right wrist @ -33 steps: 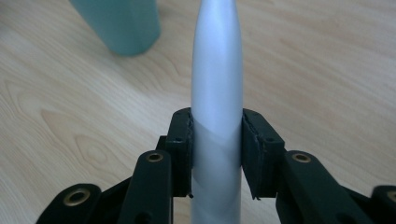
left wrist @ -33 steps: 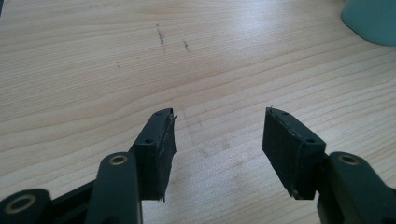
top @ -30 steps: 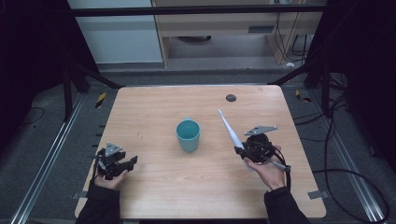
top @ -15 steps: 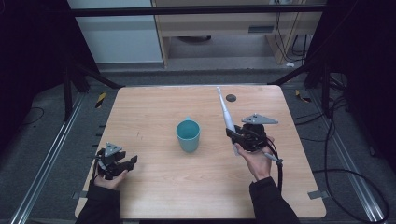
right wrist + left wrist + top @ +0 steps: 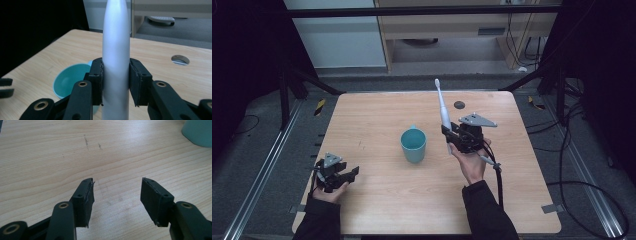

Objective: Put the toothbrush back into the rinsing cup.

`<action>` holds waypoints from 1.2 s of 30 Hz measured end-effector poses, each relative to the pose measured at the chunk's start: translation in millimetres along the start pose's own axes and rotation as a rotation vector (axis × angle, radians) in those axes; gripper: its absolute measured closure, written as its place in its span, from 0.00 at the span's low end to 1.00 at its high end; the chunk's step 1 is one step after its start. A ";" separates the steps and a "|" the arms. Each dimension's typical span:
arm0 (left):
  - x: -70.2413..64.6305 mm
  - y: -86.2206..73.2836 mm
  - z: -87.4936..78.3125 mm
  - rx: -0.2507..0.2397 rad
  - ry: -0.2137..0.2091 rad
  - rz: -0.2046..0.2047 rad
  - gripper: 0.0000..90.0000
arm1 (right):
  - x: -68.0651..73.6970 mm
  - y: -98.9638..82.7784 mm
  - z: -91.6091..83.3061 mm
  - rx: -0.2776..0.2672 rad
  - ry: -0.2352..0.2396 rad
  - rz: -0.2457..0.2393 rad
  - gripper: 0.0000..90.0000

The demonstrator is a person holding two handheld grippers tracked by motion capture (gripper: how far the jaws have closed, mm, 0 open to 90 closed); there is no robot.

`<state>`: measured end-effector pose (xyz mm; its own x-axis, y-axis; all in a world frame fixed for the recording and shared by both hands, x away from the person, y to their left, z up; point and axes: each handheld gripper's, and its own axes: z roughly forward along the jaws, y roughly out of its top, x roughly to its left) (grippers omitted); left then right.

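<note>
While the high view shows the right gripper (image 5: 451, 136) clamped on an upright toothbrush (image 5: 442, 111), the teal cup (image 5: 413, 145) stands just left of it. Left gripper view: its jaws gape empty. Right gripper view: cup (image 5: 71, 81) lies lower left.

High view looks forward and down over the whole table (image 5: 377, 125). Left gripper view sits low and close to the tabletop, teal cup (image 5: 198, 132) at upper right. Right gripper view faces across the table; same cup (image 5: 70, 80) lower left.
</note>
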<state>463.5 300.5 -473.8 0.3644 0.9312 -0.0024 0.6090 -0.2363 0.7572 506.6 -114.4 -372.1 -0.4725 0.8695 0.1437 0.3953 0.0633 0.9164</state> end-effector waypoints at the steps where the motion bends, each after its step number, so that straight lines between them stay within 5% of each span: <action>1: -0.1 0.0 0.0 -0.001 0.000 0.000 0.48 | 2.5 1.1 2.7 -0.006 0.001 0.002 0.74; 11: 0.1 0.0 -0.4 -0.001 -0.001 -0.001 0.49 | 21.6 10.9 20.2 -0.083 -0.017 0.029 0.74; 36: 1.6 -0.3 -0.4 -0.003 -0.005 -0.006 0.49 | 61.5 14.5 70.1 -0.117 -0.043 0.021 0.74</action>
<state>463.6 302.1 -473.7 0.3643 0.9312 -0.0100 0.6092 -0.2301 0.7589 538.5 -25.6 -376.1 -0.4301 0.8903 0.1493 0.3090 -0.0102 0.9510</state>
